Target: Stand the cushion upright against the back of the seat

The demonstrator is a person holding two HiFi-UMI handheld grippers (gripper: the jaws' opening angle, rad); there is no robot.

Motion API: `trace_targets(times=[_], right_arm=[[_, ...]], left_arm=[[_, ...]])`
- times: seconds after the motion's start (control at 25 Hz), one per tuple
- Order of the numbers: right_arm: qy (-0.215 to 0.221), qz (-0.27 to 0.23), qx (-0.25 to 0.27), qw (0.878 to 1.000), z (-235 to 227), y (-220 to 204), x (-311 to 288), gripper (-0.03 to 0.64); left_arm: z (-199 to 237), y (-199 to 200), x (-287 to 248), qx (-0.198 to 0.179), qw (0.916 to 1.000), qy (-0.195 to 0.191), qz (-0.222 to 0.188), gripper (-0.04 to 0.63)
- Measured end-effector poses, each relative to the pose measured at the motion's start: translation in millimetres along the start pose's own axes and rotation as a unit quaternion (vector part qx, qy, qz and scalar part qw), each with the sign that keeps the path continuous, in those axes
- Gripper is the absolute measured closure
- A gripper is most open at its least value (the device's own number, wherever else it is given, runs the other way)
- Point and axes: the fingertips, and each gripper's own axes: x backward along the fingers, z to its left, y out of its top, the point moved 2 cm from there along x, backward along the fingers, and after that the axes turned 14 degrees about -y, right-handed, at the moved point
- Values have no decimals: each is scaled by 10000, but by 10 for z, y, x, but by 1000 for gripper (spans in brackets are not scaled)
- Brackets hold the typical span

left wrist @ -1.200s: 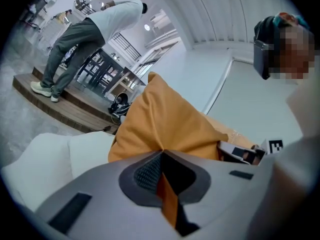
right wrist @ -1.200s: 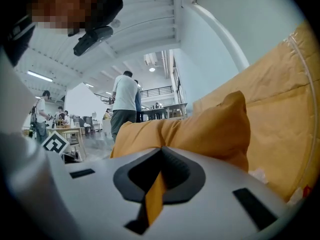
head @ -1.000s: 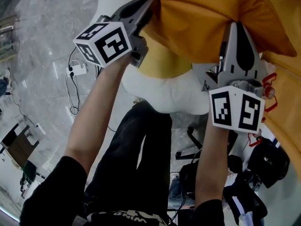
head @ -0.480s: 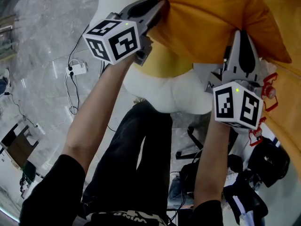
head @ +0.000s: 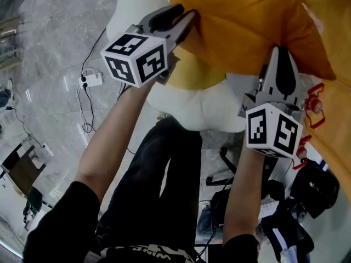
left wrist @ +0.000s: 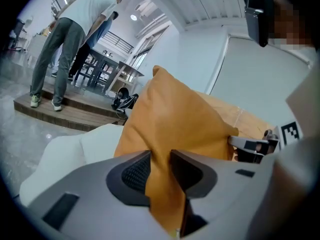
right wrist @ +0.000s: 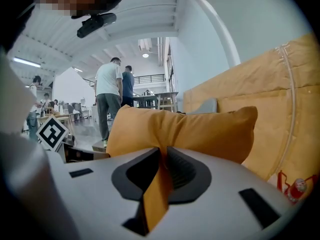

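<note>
Where the seat back rises: orange, close behind the cushion; I cannot tell whether they touch.
Cushion: orange, upright over the white seat; it is probably best to lean its top into the back before letting go, so it cannot flop forward.
Left tongs: just been opening, half spread, cushion edge loose between them.
Right tongs: just eased slightly, pinching the lower edge; release last.
Room: open floor beyond the seat's front edge; draw both tongs straight back.
</note>
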Motion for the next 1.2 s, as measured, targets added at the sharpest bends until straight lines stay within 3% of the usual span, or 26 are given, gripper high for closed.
trace_targets(times=[0.36, 0.4, 0.88, 0.96, 1.08, 1.2], right_arm=[[9, 40, -299, 9995, -61, -68, 217, 528], [22, 68, -372, 9993, -68, -73, 241, 503], [259, 263, -441, 9983, 41, -235, 590, 503], [322, 250, -434, 9982, 30, -180, 674, 503], [428, 283, -441, 9977, 20, -93, 852, 509], [565, 387, -424, 9968, 48, 26, 1145, 580]], left_arm=[[-162, -139, 18, -111, 9997, -8, 214, 393], [-175, -147, 27, -107, 9997, -7, 216, 391], [-452, -7, 201, -437, 9990, -78, 42, 393], [-592, 74, 255, -561, 9983, -177, -55, 428], [-866, 189, 369, -814, 9964, -239, -45, 568], [-1244, 292, 531, -1031, 9939, -392, 69, 588]])
